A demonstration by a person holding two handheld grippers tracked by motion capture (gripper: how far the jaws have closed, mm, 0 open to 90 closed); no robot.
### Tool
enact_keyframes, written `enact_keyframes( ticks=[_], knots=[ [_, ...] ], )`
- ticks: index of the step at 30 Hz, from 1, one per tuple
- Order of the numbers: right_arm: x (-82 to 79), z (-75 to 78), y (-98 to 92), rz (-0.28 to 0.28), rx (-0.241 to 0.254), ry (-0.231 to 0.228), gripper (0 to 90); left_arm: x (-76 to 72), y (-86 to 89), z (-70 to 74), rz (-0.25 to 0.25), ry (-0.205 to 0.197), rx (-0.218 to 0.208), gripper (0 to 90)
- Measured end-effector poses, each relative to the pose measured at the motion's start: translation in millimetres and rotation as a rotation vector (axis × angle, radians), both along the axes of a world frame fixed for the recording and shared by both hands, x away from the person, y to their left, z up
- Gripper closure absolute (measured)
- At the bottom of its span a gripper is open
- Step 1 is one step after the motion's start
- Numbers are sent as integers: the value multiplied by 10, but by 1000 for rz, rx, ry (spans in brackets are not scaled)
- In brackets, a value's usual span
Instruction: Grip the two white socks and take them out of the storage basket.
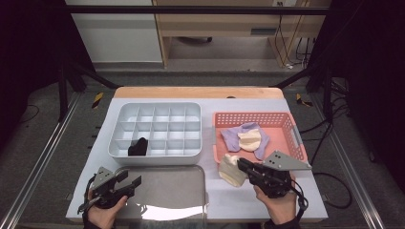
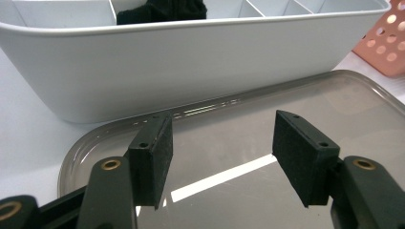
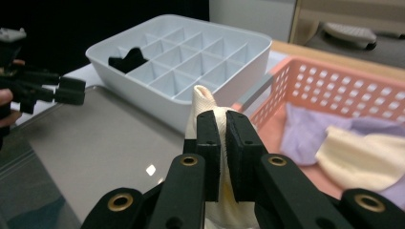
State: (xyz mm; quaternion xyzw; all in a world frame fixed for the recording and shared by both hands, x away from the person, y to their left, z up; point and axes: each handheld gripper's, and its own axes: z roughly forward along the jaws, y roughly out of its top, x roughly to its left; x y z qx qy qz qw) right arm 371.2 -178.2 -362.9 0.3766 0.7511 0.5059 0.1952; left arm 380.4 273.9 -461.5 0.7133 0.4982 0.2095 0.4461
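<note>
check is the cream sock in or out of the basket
Out: the right gripper holds the cream sock just outside the basket.

Your white table (image 1: pixel 286 195) is evenly lit from above while the surroundings fall dark. Overhead lamps streak glare across the glossy grey rectangular tray (image 1: pixel 167 202). In both gripper views the nearest black parts blur softly.

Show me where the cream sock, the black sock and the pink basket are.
cream sock (image 3: pixel 204 98), right gripper view, its tip above the jaws
black sock (image 1: pixel 138 147), high view, its middle
pink basket (image 1: pixel 252 116), high view, its far rim
</note>
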Motion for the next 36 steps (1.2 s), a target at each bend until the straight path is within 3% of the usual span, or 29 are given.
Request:
enact_keyframes(
  ticks=[6,7,9,11,12,14,17,20,24,28,36],
  knots=[
    [-78,-261,38,10,5,59,844,-20,-3,10,-1,-15,-7,390],
    [-78,-374,32,-13,2,84,841,-20,-2,10,-2,-17,-9,388],
    [-72,-437,26,-24,6,103,841,-19,-2,8,-1,-15,-8,386],
    [-23,-649,6,-44,-14,157,842,-12,-3,1,-1,-12,-2,377],
    [-23,-649,6,-44,-14,157,842,-10,-7,-4,-2,-8,-3,377],
    [39,-801,-29,-62,-24,207,841,-9,-19,-14,-6,-11,6,371],
    [107,-947,-66,-100,-59,234,833,-11,-38,-21,-13,-13,11,363],
    [140,-1053,-71,-127,-116,226,807,-12,-38,-25,-14,-15,11,358],
    [168,-1154,-46,-140,-147,241,737,-15,-29,-22,-9,-16,12,348],
    [157,-1114,-44,-139,-133,205,662,-8,-30,-28,-9,-11,16,342],
    [94,-838,-113,-155,-66,106,608,6,-37,-40,-14,1,25,341]
  ],
)
